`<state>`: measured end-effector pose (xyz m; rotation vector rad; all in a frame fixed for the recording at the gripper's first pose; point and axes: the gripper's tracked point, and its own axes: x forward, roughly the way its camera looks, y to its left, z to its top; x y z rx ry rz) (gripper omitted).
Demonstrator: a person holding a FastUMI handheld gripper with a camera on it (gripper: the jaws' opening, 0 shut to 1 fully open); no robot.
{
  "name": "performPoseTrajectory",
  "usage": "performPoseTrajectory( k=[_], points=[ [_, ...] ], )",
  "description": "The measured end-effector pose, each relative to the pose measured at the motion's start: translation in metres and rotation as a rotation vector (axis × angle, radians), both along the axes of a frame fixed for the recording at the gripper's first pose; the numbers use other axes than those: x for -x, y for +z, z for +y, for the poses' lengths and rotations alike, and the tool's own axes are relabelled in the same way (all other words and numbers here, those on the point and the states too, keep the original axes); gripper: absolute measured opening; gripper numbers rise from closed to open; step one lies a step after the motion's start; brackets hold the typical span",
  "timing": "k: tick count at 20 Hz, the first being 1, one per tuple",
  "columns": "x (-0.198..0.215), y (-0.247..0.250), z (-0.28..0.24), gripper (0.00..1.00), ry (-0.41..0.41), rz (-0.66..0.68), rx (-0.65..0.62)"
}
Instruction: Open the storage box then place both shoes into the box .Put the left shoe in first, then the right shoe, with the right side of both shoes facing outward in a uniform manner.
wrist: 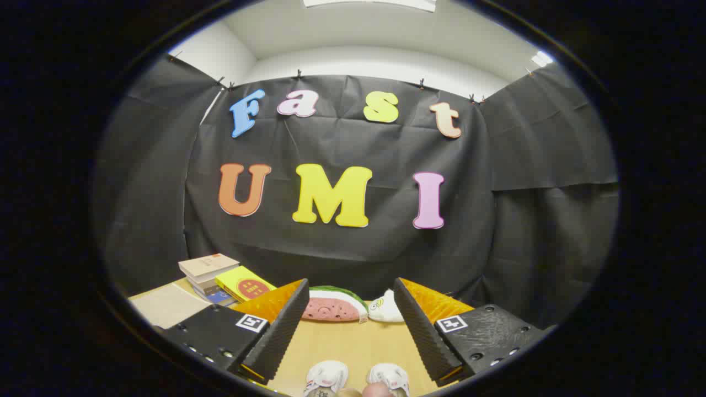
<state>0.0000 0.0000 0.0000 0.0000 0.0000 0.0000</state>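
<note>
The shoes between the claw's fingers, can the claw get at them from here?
Probably yes. The claw is open, and the two white shoes sit on the bare table between its fingers, with nothing in the way.

We see the booth evenly and fairly brightly lit from above, where a ceiling light panel [369,3] glows white well beyond the fingers. The wooden table [342,344] between the open gripper [353,325] fingers carries only soft shadows. Focus holds sharp ahead. The fisheye bends straight lines strongly outward, and the scene dims toward its rim. The orange finger backs shine slightly.
</note>
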Motion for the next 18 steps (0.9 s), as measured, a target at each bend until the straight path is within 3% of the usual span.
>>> performPoseTrajectory(
  k=[18],
  points=[
    [-0.022,-0.004,-0.007,0.95,0.001,0.036,-0.059]
  ],
)
